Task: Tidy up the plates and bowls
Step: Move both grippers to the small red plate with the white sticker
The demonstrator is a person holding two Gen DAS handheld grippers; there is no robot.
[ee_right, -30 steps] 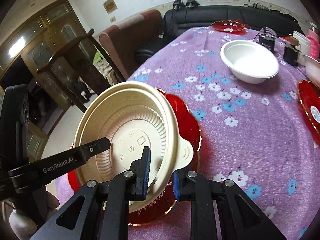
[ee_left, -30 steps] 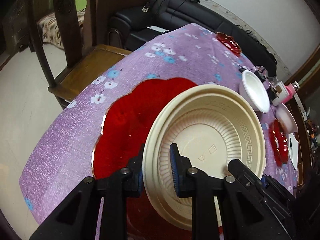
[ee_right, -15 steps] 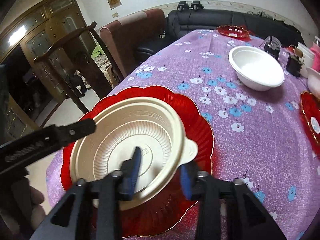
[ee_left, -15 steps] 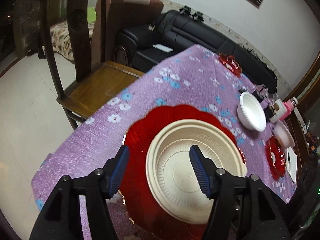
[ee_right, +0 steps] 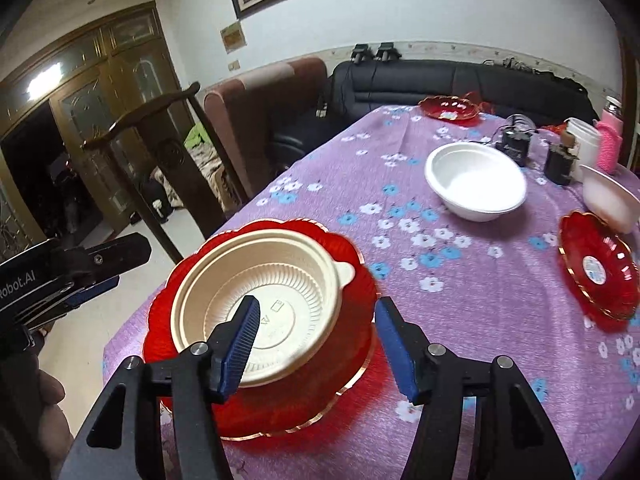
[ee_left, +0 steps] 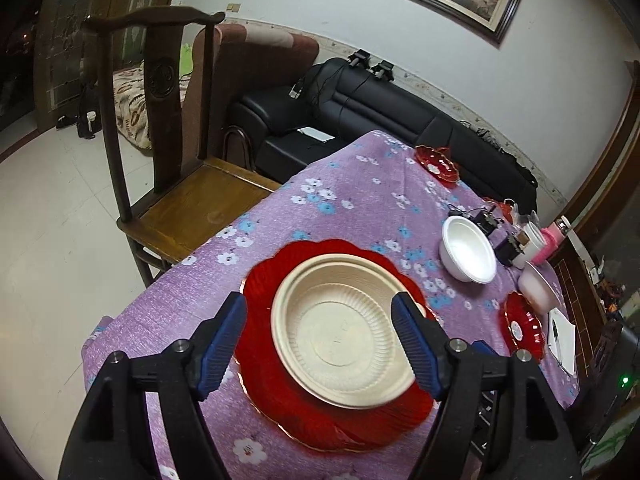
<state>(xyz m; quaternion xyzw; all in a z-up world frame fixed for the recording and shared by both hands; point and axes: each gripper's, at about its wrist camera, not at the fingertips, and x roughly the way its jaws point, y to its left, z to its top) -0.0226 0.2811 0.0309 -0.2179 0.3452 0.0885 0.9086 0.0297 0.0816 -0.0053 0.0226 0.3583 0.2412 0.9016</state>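
A cream ribbed bowl [ee_left: 340,332] rests in a large red scalloped plate [ee_left: 276,392] at the near corner of the purple flowered table. It also shows in the right wrist view, the bowl [ee_right: 260,300] in the plate [ee_right: 288,404]. My left gripper [ee_left: 320,344] is open and empty, raised above the bowl. My right gripper [ee_right: 316,340] is open and empty, above the bowl's near rim. A white bowl [ee_right: 476,180] stands further back, and small red plates lie at the right [ee_right: 596,264] and far end [ee_right: 448,108].
A wooden chair [ee_left: 172,168] stands left of the table, with a black sofa [ee_left: 380,120] behind. A pale bowl [ee_right: 608,196], black devices [ee_right: 560,160], a white cup and a pink bottle [ee_right: 608,140] crowd the right rear. A notepad [ee_left: 564,336] lies at the right edge.
Both grippers let go of the cream bowl, opened wide and rose back from it. The bowl went from tilted in the air to resting in the red plate.
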